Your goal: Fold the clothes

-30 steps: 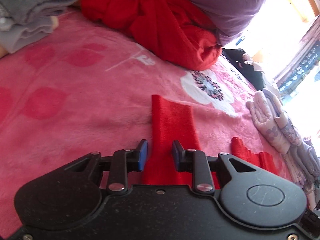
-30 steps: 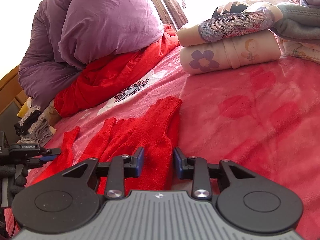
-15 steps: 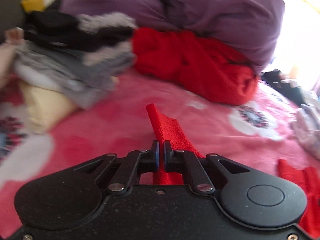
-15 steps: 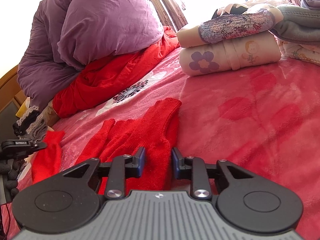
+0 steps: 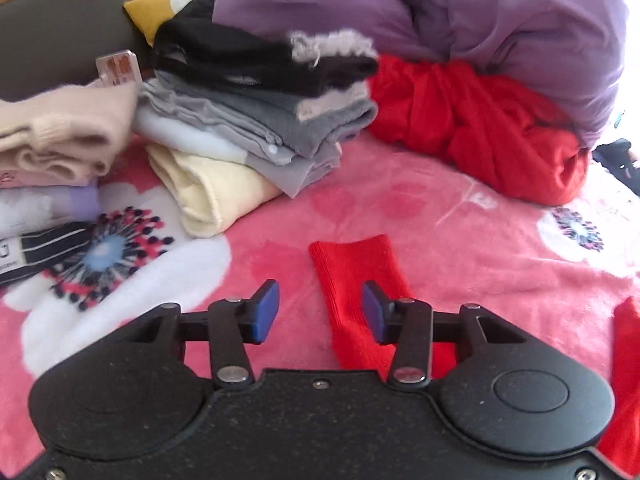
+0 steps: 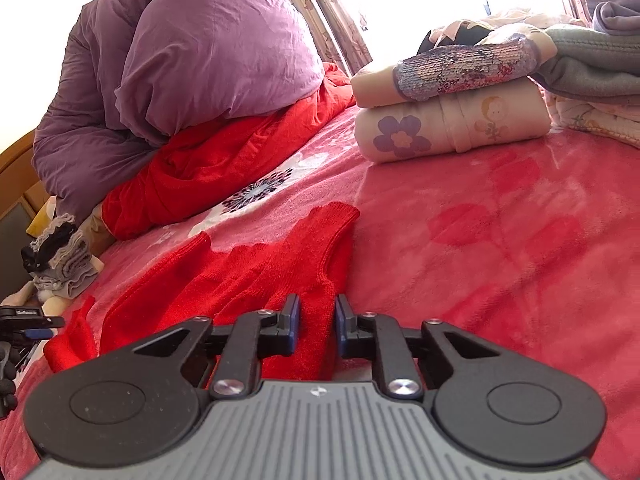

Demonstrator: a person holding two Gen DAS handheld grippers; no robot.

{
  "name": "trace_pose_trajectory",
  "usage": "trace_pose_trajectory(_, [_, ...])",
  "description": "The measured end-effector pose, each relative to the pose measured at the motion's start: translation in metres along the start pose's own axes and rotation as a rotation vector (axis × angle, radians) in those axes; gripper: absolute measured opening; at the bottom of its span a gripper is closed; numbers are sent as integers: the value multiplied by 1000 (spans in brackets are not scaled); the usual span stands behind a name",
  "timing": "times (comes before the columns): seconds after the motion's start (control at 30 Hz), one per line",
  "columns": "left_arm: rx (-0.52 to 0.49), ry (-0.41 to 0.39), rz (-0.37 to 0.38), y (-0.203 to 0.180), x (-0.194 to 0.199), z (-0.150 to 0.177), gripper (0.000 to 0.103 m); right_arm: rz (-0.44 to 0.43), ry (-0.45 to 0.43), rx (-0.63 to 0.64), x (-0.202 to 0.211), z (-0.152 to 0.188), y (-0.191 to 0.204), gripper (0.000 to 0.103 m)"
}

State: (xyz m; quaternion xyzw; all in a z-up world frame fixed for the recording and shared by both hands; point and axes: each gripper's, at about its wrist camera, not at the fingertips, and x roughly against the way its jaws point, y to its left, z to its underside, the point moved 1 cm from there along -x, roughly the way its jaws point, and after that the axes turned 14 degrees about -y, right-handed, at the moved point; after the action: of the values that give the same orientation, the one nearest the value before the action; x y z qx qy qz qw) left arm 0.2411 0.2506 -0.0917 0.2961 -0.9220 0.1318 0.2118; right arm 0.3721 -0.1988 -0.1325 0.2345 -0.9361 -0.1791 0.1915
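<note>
A red knitted garment (image 6: 256, 276) is lying spread on a pink flowered blanket (image 6: 500, 248) covering a bed. In the left wrist view, one red sleeve (image 5: 360, 292) is stretching away from the camera, flat on the blanket, and the left gripper (image 5: 320, 310) is hovering over it with its jaws opening; the sleeve is passing just inside the right-hand blue pad, with neither pad pressing on it. In the right wrist view, the right gripper (image 6: 316, 322) is closing its jaws around the garment's near edge, the red knit lying between the pads with a gap showing on each side. No containers are showing; folded clothes are sitting in loose stacks (image 5: 256, 120) on the blanket, and a rolled pair of printed pieces (image 6: 452, 120) is resting farther back. A purple duvet (image 6: 192, 68) is partly covering a crumpled red cloth (image 6: 224, 160). The gripper bodies are hiding the garment's nearest part, and bright window glare is washing out the far background.
</note>
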Motion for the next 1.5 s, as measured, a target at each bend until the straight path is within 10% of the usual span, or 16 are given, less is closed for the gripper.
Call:
trace_pose_trajectory(0.37, [-98, 236, 376, -19, 85, 42, 69, 23, -55, 35, 34, -8, 15, 8])
trace_pose_trajectory(0.8, [-143, 234, 430, -40, 124, 95, 74, 95, -73, -91, 119, -10, -3, 8])
trace_pose_trajectory(1.07, [-226, 216, 538, -36, 117, 112, 83, 109, 29, -17, 83, -13, 12, 45])
trace_pose_trajectory(1.43, [-135, 250, 667, -22, 114, 102, 86, 180, 170, 238, -14, -22, 43, 45])
trace_pose_trajectory(1.5, [-151, 251, 663, -24, 114, 102, 86, 226, 186, 280, -19, -19, 48, 24])
